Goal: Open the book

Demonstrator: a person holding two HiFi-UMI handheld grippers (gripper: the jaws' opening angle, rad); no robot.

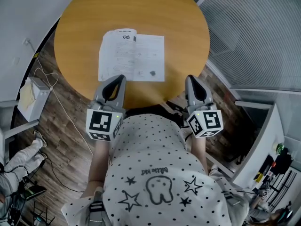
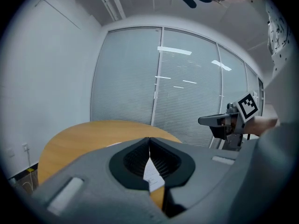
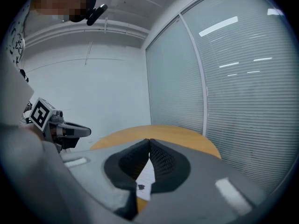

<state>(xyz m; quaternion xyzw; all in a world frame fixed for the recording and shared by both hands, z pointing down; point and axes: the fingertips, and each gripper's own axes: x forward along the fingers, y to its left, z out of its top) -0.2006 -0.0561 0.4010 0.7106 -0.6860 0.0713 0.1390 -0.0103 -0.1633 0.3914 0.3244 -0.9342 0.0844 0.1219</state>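
**A:** Where is the book lying, and what are the grippers doing?

**B:** The book is lying flat on the round wooden surface, toward its near side. White printed paper is facing up, with a fold line running down it. I cannot tell whether that is a cover or a spread already showing. The left gripper is hovering at the book's near left corner, jaws pressed together on nothing. The right gripper is waiting well off the book's right side, by the surface's near rim, and its jaws are likewise closed and empty.

**A:** So how should the opening be going?

**B:** I'm judging that the closed left tip is serving best as a wedge. It should be sliding under the free edge, lifting low, then sweeping the leaf across toward the fold. The right gripper should be pressing the other half down, so the thin booklet isn't skating on the smooth wood.

**A:** And the room?

**B:** Slatted blinds are lining the glass wall beyond the surface. A plain white wall is standing to the left. A white box with a cable is sitting on the plank floor.
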